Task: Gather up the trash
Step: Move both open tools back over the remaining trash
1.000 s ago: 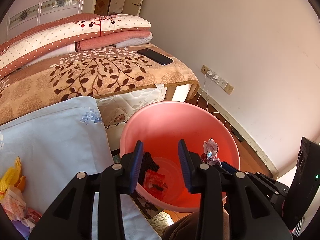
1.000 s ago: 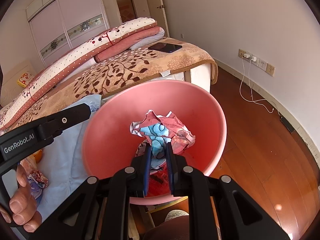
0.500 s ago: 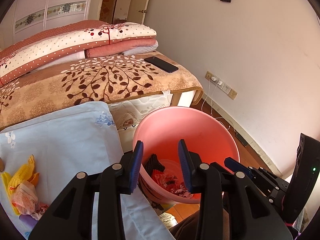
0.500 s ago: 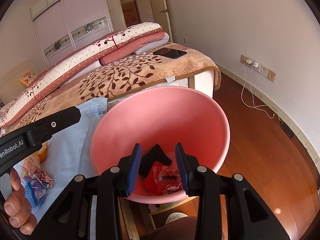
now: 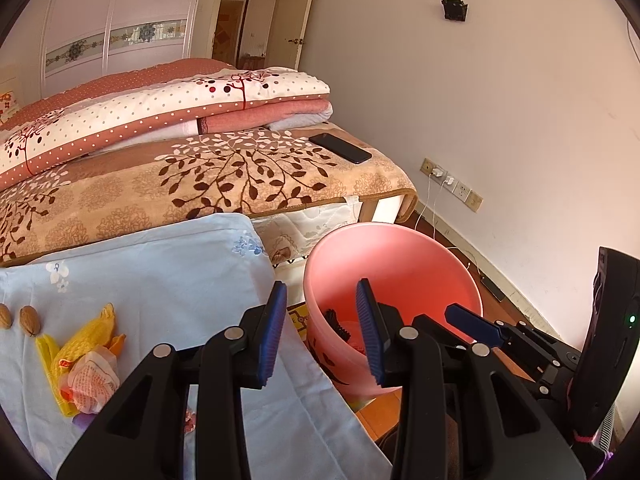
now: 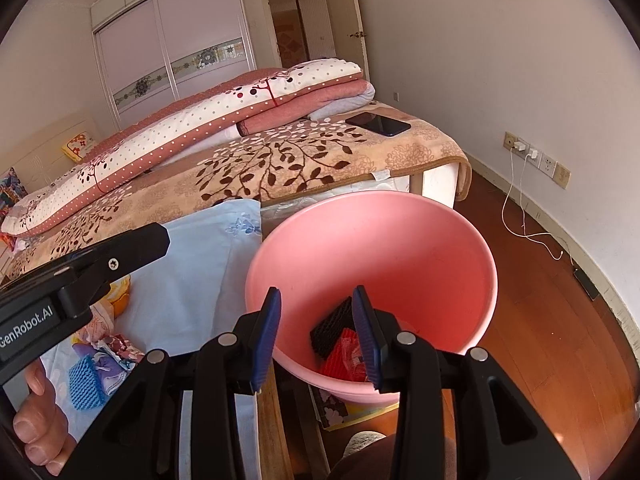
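A pink bin (image 6: 380, 248) stands on the floor beside the cloth-covered table. A black foam piece (image 6: 332, 326) and a red wrapper (image 6: 344, 354) lie at its bottom. My right gripper (image 6: 316, 296) hovers over the bin's near rim. Its jaws are opening and nothing is between them. My left gripper (image 5: 321, 292) is open and empty above the table's edge, just left of the bin (image 5: 400, 264). On the light blue cloth (image 5: 160, 280) lie a yellow wrapper (image 5: 80, 336), a crumpled paper wrapper (image 5: 90, 376) and two nuts (image 5: 29, 320). A blue mesh piece (image 6: 86, 380) lies near a person's hand.
A bed with a leaf-pattern blanket (image 5: 200, 184) stands behind the table, a black phone (image 5: 340, 148) on its corner. Wall sockets with a charger cable (image 6: 528, 152) run along the right wall. Wooden floor (image 6: 540, 320) lies right of the bin.
The right gripper opened and let go of a crumpled red and blue wrapper over the bin; it no longer shows. Both grippers drew back and rose; the left view now shows more of the table.
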A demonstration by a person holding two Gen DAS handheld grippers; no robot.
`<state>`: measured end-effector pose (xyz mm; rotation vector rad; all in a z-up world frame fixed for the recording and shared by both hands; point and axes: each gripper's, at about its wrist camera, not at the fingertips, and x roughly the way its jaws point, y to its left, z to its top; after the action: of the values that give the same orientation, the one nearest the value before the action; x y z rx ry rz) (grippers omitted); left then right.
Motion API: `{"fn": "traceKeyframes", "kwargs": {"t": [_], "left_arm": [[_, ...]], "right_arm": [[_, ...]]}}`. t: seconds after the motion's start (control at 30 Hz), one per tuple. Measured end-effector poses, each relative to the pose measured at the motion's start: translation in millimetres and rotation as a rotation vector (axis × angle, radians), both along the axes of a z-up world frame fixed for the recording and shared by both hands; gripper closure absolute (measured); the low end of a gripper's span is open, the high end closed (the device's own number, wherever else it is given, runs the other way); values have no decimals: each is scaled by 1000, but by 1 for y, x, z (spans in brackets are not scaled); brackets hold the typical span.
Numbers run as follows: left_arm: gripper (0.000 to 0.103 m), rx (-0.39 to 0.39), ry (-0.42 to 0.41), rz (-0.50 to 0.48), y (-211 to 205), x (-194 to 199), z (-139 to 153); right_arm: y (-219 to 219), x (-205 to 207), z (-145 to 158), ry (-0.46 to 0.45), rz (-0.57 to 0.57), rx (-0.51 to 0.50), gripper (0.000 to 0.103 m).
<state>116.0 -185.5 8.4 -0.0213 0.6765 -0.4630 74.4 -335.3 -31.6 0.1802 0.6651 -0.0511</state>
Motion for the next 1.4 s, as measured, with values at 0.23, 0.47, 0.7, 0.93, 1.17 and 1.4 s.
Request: {"fn": "traceKeyframes", "kwargs": {"t": [0.23, 0.47, 0.7, 0.93, 1.17, 1.4], "left_arm": [[67, 6, 2, 36, 27, -11, -3], [67, 24, 30, 87, 61, -25, -17], [67, 33, 39, 170, 107, -39, -26], [67, 38, 79, 300, 163, -49, -37], [67, 20, 142, 433, 214, -49, -54], [67, -69, 235, 493, 236, -26, -69]], "right_arm": [[24, -6, 4, -20, 45, 11, 67], [51, -10, 2, -33, 82, 7, 66], [77, -7, -10, 15, 152, 5, 67], [97, -6, -19, 55, 247, 15, 67], [109, -5, -23, 66, 310, 49, 67], [112, -4, -26, 74, 328, 57, 67]]}}
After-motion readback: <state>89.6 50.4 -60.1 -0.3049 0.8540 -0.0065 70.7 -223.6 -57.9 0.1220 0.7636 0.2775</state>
